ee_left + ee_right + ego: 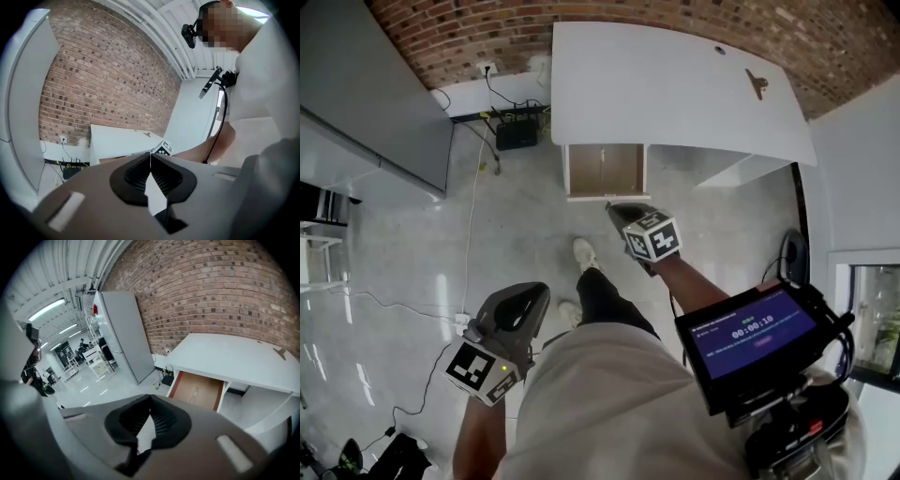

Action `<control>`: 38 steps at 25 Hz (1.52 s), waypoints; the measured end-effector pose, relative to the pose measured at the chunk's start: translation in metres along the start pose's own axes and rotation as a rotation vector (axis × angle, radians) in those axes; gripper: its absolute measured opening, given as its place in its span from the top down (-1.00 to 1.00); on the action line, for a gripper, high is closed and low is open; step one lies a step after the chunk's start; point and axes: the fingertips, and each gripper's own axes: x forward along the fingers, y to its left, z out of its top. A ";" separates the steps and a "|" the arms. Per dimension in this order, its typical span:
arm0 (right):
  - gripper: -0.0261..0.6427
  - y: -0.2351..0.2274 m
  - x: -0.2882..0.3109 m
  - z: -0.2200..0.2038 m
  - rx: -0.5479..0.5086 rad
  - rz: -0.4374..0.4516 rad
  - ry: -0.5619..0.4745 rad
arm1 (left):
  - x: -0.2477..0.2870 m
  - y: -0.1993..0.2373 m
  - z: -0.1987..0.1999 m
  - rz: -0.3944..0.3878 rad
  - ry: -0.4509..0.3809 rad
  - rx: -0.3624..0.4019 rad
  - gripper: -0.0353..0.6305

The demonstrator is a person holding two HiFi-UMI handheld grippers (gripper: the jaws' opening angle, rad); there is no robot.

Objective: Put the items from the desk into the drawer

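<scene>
The white desk (675, 84) stands against the brick wall. A small brown item (757, 82) and a tiny dark speck (719, 50) lie on its far right part. Its wooden drawer (605, 169) is pulled open; in the right gripper view a thin small object (195, 391) lies inside the drawer (206, 387). My right gripper (614, 208) hovers just in front of the drawer, jaws shut and empty. My left gripper (539, 292) hangs low by my leg, far from the desk, also shut and empty. In their own views, both the left gripper (150, 159) and the right gripper (150, 401) show their jaws closed.
A black box with cables (516, 134) sits on the floor left of the desk. A grey cabinet (375, 103) stands at the left. A screen with a timer (750, 333) hangs at my chest. Loose cables (403, 309) run across the floor.
</scene>
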 end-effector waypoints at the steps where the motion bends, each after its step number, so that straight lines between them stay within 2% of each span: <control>1: 0.91 0.011 -0.009 -0.001 -0.009 0.013 -0.002 | -0.003 -0.005 0.000 -0.006 -0.009 0.010 0.87; 6: 0.91 0.068 -0.053 0.004 -0.064 0.090 -0.028 | -0.014 -0.018 -0.011 0.003 0.004 -0.005 0.88; 10: 0.91 0.111 -0.091 0.014 -0.140 0.113 -0.081 | -0.025 -0.033 -0.021 -0.025 -0.020 -0.060 0.88; 15: 0.91 0.164 -0.132 0.019 -0.207 0.152 -0.143 | -0.039 -0.058 -0.038 -0.038 -0.017 -0.051 0.88; 22: 0.92 0.189 -0.143 0.033 -0.280 0.194 -0.181 | -0.034 -0.062 -0.046 -0.055 0.001 -0.051 0.88; 38: 0.92 0.219 -0.142 0.037 -0.320 0.265 -0.180 | -0.051 -0.057 -0.052 -0.027 0.009 -0.085 0.88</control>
